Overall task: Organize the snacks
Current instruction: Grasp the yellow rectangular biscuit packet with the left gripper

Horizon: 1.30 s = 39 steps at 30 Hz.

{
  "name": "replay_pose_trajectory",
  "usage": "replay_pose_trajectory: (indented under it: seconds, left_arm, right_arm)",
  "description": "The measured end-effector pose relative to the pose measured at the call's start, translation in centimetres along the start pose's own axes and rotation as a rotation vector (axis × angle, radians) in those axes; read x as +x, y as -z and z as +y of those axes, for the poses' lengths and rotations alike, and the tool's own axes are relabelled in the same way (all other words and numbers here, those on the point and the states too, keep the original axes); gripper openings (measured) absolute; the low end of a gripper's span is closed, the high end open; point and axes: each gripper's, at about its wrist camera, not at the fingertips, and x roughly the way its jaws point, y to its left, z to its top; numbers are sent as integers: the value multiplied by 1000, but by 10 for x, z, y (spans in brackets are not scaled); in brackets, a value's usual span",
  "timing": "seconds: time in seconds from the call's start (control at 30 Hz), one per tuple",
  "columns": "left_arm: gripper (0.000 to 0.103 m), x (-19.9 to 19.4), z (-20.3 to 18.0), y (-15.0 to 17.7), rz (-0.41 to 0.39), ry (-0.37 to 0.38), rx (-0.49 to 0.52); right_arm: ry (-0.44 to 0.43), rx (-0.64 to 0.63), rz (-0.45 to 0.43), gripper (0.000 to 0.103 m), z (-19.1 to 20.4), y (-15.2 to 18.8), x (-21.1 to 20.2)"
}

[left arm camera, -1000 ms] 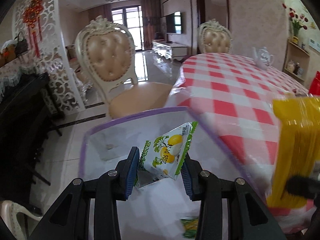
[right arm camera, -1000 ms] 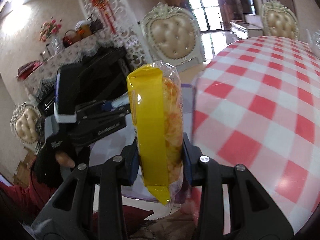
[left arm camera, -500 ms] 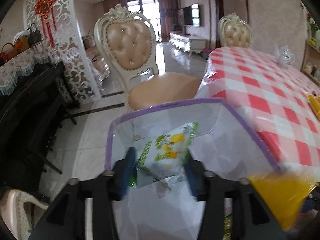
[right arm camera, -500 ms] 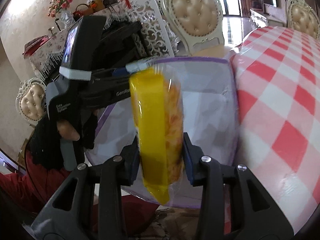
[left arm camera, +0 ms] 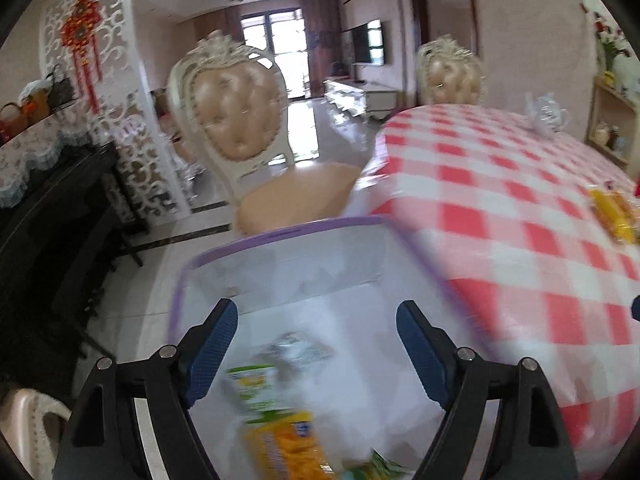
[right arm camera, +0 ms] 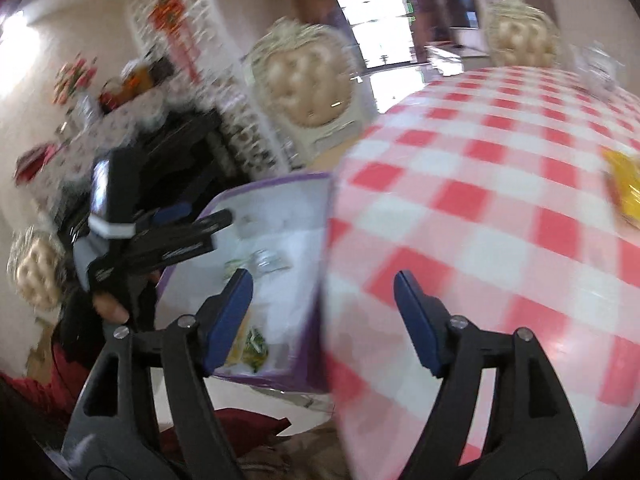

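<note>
Nearest, both packets lay loose in the clear purple-rimmed bin beside the tabletop — the green-and-white packet and the yellow snack bag, dropped there to be stored. The left gripper tilted down over them, its jaws just opened, empty. The right gripper, jaws likewise just spread and bare, angled over the table's edge. Farther out — another yellow packet waited on the checked cloth.

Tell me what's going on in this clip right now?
A person is sorting snacks into a purple-rimmed bin beside the checked table. Both tongs, left and right, have just been opening and hold nothing. A green-and-white packet and a yellow chip bag lie in the bin; another yellow pack waits on the table.
</note>
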Motion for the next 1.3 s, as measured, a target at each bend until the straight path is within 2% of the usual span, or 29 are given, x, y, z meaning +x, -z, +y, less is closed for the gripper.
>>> replay_pose_trajectory:
  seconds: [0.17, 0.23, 0.3, 0.37, 0.43, 0.53, 0.67, 0.8, 0.9, 1.0, 1.13, 1.17, 1.23, 1.3]
  left_arm:
    - [84, -9, -77, -8, 69, 255, 27]
    - [84, -10, -111, -14, 102, 353, 63]
    - [84, -8, -161, -20, 134, 454, 119]
    - [84, -4, -203, -26, 130, 507, 164]
    - [84, 1, -236, -31, 124, 524, 195]
    - [84, 17, -288, -45, 137, 563, 198]
    - [84, 41, -332, -70, 151, 549, 166]
    - [84, 67, -370, -96, 156, 468, 172]
    - [84, 87, -392, -108, 183, 442, 148]
    - [84, 104, -411, -109, 199, 356, 205]
    - [84, 120, -416, -105, 212, 344, 258]
    - [82, 121, -417, -104, 209, 350, 281]
    - [60, 126, -416, -103, 221, 380, 304]
    - [58, 127, -416, -103, 203, 361, 324]
  right_arm:
    - [110, 66, -42, 80, -53, 14, -50]
    - [198, 103, -67, 80, -82, 21, -74]
    - [304, 150, -87, 80, -114, 29, -99]
    - [362, 204, -102, 80, -145, 36, -121]
    - [411, 263, -114, 80, -172, 39, -137]
    - [454, 336, -134, 80, -207, 43, -160]
    - [498, 392, -161, 80, -245, 38, -183]
    - [503, 426, -203, 80, -269, 28, -202]
    - [503, 435, -235, 80, -281, 22, -205]
    - [516, 451, -239, 81, -301, 16, -203]
    - [565, 418, -192, 83, -324, 3, -194]
    - [578, 413, -179, 83, -332, -2, -189]
    - [586, 423, -154, 83, -349, -9, -177]
    - [562, 448, -139, 83, -364, -17, -165]
